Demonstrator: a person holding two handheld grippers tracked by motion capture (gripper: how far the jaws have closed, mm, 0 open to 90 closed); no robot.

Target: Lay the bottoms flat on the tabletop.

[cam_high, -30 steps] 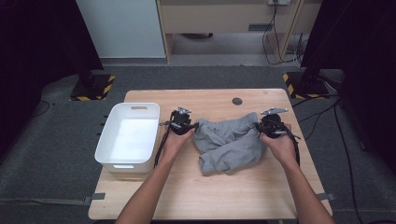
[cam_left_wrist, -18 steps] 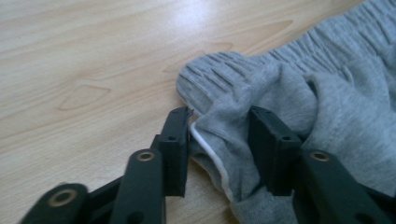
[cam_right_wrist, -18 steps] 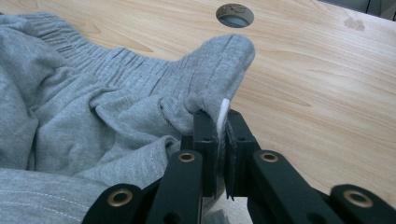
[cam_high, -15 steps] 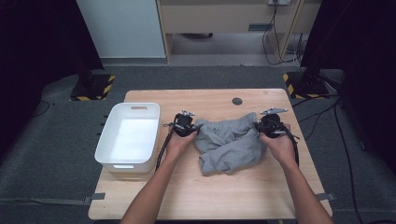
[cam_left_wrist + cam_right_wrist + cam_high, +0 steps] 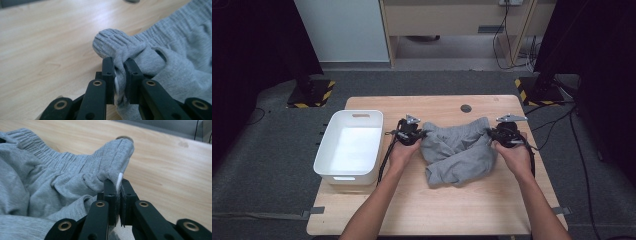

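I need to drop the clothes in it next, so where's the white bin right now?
In the high view the white bin sits at the table's left edge, just left of the left gripper, which is shut on the grey shorts.

**Grey shorts: bunched on table, both waistband corners pinched**

Grey sweat shorts (image 5: 457,150), soft jersey knit with ribbed elastic waistband. Lying crumpled near table centre, waistband along the far edge, legs folded over each other toward the near side. Left waistband corner (image 5: 112,43) is gathered into a rounded fold and stands up off the wood, squeezed between two black jaws. Right waistband corner (image 5: 115,155) likewise lifted into a peak, with a white tag (image 5: 119,180) showing at the pinch. Fabric between the corners sags in loose wrinkles; rest lies flat on the wood.
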